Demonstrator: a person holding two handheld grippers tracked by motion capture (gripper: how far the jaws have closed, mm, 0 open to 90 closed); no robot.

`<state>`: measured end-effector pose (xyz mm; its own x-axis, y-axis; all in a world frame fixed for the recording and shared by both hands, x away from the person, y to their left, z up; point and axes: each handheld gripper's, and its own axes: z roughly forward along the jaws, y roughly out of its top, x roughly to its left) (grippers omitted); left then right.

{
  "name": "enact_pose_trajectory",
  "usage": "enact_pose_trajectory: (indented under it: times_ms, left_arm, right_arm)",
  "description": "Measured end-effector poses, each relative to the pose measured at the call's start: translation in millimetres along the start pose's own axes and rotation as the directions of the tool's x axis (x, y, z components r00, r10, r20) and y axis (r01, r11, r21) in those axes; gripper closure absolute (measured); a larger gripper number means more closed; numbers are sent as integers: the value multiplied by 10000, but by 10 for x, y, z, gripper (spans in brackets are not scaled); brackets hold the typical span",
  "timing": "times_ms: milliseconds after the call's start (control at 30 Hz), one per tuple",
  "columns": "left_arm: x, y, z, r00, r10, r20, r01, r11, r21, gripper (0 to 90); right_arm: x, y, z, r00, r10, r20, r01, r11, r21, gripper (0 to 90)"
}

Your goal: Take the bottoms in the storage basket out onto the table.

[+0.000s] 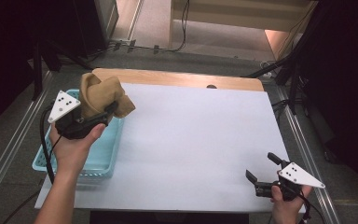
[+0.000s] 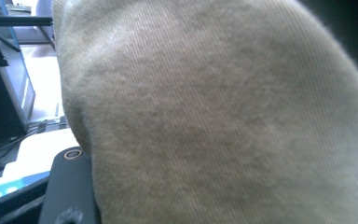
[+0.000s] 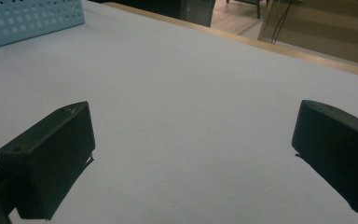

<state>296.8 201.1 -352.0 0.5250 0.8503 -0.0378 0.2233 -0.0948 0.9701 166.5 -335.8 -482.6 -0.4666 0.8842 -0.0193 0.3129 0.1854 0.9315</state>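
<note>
A bunched tan cloth hangs over the far end of a light blue perforated basket at the table's left. My left gripper is shut on the cloth, pinching it from below and lifting it above the basket. In the left gripper view the tan cloth lies close against the camera, with one black jaw showing at the bottom left. My right gripper rests near the table's front right corner; its jaws stand wide open over the white sheet, and nothing lies between them.
A white sheet covers the wooden table, whose bare edge shows at the back. A corner of the basket shows at the top left of the right gripper view. Metal rails run along both sides of the table; cables lie on the floor behind.
</note>
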Motion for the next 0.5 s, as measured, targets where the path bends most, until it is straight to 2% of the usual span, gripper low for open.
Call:
enact_pose_trajectory:
  times_ms: [500]
  left_arm:
    - [-336,1,176,9963,194,839,-194,9998,-10,319]
  right_arm:
    - [-3,-11,19,10000,35,21,-35,10000,63,0]
